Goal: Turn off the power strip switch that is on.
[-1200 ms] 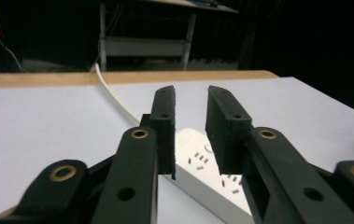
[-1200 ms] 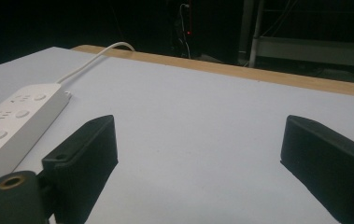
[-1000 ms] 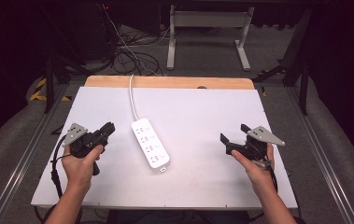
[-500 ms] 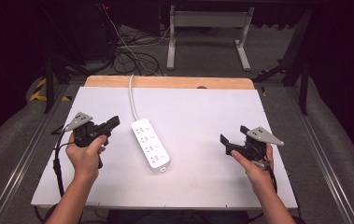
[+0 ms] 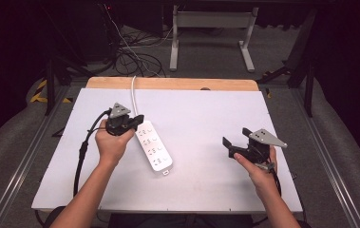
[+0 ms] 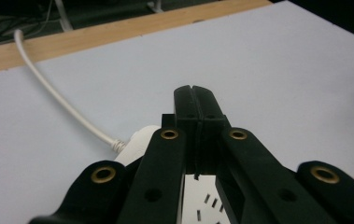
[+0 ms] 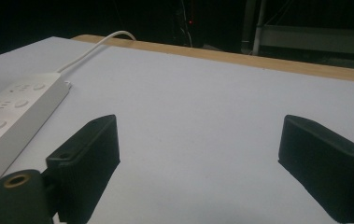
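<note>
Two grippers over a white table (image 5: 201,118). Left gripper (image 5: 137,118): jaws pressed together on nothing, tips just above the cable end of the power strip (image 5: 153,145), which lies beneath and ahead of them; its white cord (image 6: 58,98) runs off toward the table's far wooden edge. Right gripper (image 5: 234,141): jaws spread wide, bare tabletop between them, strip well off to its left.

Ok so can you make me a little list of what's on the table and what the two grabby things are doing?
table: white top, wooden far edge
power strip: white, flat on the table, cord running off the far edge
left gripper: jaws shut, empty, over the strip's cord end
right gripper: jaws open, empty, away from the strip
</note>
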`<state>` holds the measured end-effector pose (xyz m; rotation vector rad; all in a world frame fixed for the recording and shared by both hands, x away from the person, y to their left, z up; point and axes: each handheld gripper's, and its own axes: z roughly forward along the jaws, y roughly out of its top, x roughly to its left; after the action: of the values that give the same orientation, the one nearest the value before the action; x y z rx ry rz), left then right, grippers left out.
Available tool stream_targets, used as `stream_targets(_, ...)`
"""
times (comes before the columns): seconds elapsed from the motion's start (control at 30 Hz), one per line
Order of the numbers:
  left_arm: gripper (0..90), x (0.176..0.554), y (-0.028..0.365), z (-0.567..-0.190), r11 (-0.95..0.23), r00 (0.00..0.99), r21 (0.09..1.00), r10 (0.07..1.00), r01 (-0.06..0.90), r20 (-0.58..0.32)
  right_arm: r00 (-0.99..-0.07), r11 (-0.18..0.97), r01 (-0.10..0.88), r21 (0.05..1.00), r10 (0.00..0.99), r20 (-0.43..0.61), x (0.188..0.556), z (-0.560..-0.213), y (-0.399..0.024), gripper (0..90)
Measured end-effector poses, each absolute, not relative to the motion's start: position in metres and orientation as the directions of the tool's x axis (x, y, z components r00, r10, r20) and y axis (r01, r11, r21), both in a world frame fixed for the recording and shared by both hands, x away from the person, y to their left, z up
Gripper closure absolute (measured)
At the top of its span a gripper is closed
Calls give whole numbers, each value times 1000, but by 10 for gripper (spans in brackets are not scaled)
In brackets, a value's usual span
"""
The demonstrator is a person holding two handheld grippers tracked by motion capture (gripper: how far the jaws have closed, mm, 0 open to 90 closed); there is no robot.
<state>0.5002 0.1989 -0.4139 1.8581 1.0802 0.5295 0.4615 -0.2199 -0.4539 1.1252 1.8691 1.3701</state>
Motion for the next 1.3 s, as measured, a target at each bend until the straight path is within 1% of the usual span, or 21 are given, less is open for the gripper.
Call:
stream_targets(0.07, 900, 509, 193, -419, -249, 538, 843, 841, 476, -55, -500, 129, 299, 946, 865, 39, 461, -454, -219, 136)
stream_targets(0.17, 900, 520, 191, -428, -262, 540, 815, 838, 517, -73, -509, 137, 294, 946, 860, 34, 461, -453, -218, 137)
stream_targets(0.2, 900, 521, 192, -430, -275, 538, 803, 841, 529, -66, -508, 134, 295, 946, 861, 36, 460, -453, -217, 137)
stream_targets(0.33, 900, 526, 195, -436, -260, 523, 785, 847, 562, -94, -510, 142, 290, 946, 860, 27, 458, -452, -218, 136)
stream_targets(0.47, 900, 527, 188, -442, -313, 552, 770, 832, 556, -60, -510, 142, 291, 946, 860, 28, 458, -452, -217, 136)
stream_targets(0.5, 900, 527, 186, -443, -307, 555, 768, 829, 562, -74, -514, 144, 290, 946, 857, 27, 458, -452, -216, 136)
stream_targets(0.63, 900, 530, 185, -447, -314, 552, 756, 831, 575, -75, -515, 153, 293, 944, 857, 22, 459, -453, -216, 135)
stream_targets(0.9, 900, 533, 183, -452, -329, 548, 741, 834, 585, -62, -514, 151, 297, 943, 857, 24, 457, -454, -217, 135)
stream_targets(1.07, 900, 536, 184, -454, -351, 545, 735, 838, 580, -31, -513, 152, 301, 941, 858, 25, 457, -454, -217, 136)
stream_targets(1.13, 900, 536, 183, -455, -335, 543, 731, 838, 594, -57, -512, 152, 302, 941, 858, 26, 457, -454, -217, 136)
stream_targets(1.2, 900, 536, 182, -457, -350, 548, 727, 835, 590, -42, -514, 157, 304, 940, 858, 23, 457, -454, -217, 136)
stream_targets(1.3, 900, 536, 180, -458, -351, 549, 725, 835, 592, -44, -514, 155, 303, 940, 857, 24, 457, -454, -217, 136)
